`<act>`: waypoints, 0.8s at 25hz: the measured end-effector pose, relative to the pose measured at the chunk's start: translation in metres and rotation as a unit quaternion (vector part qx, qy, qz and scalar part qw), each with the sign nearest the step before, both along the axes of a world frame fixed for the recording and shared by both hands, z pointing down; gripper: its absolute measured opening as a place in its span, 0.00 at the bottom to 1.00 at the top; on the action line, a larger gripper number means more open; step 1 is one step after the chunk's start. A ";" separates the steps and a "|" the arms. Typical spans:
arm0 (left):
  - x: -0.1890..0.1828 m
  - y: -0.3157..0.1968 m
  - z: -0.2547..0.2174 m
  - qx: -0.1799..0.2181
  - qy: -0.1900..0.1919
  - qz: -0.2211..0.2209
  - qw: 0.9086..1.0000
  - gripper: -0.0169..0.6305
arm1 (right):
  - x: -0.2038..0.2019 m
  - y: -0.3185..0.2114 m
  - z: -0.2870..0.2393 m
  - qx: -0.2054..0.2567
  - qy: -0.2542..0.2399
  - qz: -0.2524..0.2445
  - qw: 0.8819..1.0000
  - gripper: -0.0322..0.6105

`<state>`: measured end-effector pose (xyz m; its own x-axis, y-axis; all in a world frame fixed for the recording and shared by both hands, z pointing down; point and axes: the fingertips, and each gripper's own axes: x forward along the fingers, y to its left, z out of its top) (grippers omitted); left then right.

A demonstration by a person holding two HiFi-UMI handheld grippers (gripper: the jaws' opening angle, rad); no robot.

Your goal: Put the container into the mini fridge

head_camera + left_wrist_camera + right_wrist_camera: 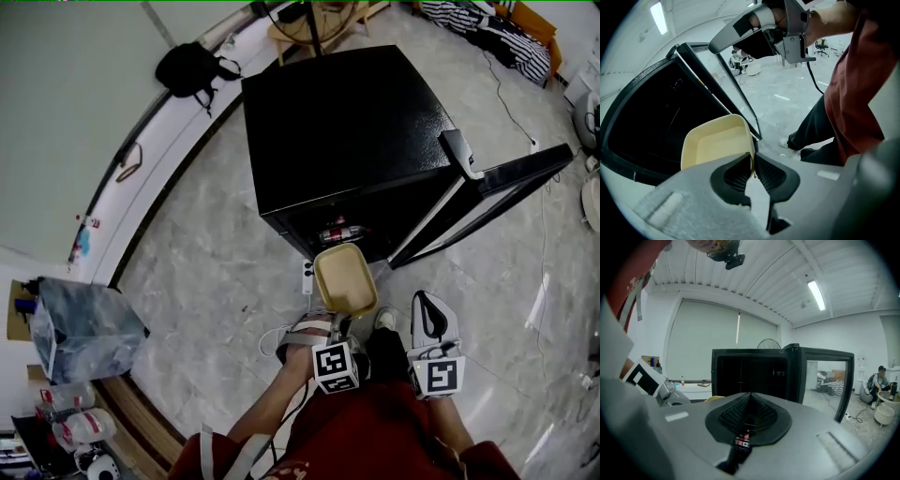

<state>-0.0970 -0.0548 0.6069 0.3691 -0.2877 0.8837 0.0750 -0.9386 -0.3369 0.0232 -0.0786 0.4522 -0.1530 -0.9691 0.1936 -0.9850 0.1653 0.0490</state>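
Head view: one container [345, 279], one fridge [347, 131]

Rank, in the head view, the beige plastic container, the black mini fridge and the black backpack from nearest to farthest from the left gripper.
1. Beige plastic container: clamped by the left gripper.
2. Black mini fridge: just ahead, door open.
3. Black backpack: far beyond the fridge, upper left.

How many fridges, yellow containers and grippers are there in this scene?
Mini fridge: 1
Yellow container: 1
Grippers: 2 (left gripper, right gripper)
Total: 4
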 end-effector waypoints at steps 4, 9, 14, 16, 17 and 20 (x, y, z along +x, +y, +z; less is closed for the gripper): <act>0.017 -0.009 -0.003 -0.001 -0.002 -0.005 1.000 0.08 | 0.017 -0.014 0.001 0.005 -0.004 -0.004 1.000 0.05; 0.032 -0.030 -0.009 0.006 -0.008 -0.025 1.000 0.08 | 0.032 -0.038 -0.003 0.022 -0.001 -0.032 0.999 0.05; 0.050 -0.045 -0.011 0.009 -0.015 -0.044 0.999 0.08 | 0.047 -0.055 -0.004 0.028 -0.022 -0.049 0.998 0.05; 0.057 -0.051 -0.012 0.012 -0.019 -0.050 0.998 0.08 | 0.052 -0.061 -0.003 0.029 -0.022 -0.059 0.998 0.05; 0.061 -0.054 -0.013 0.014 -0.021 -0.053 0.998 0.08 | 0.053 -0.065 -0.002 0.031 -0.022 -0.066 0.997 0.05; 0.068 -0.064 -0.015 0.016 -0.025 -0.063 0.998 0.08 | 0.056 -0.076 0.000 0.032 -0.029 -0.083 0.996 0.05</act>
<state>-0.0291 -0.1183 0.5922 0.2832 -0.3574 0.8900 -0.0261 -0.9305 -0.3654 0.0788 -0.1549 0.4519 -0.3210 -0.9396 0.1187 -0.9459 0.3242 0.0082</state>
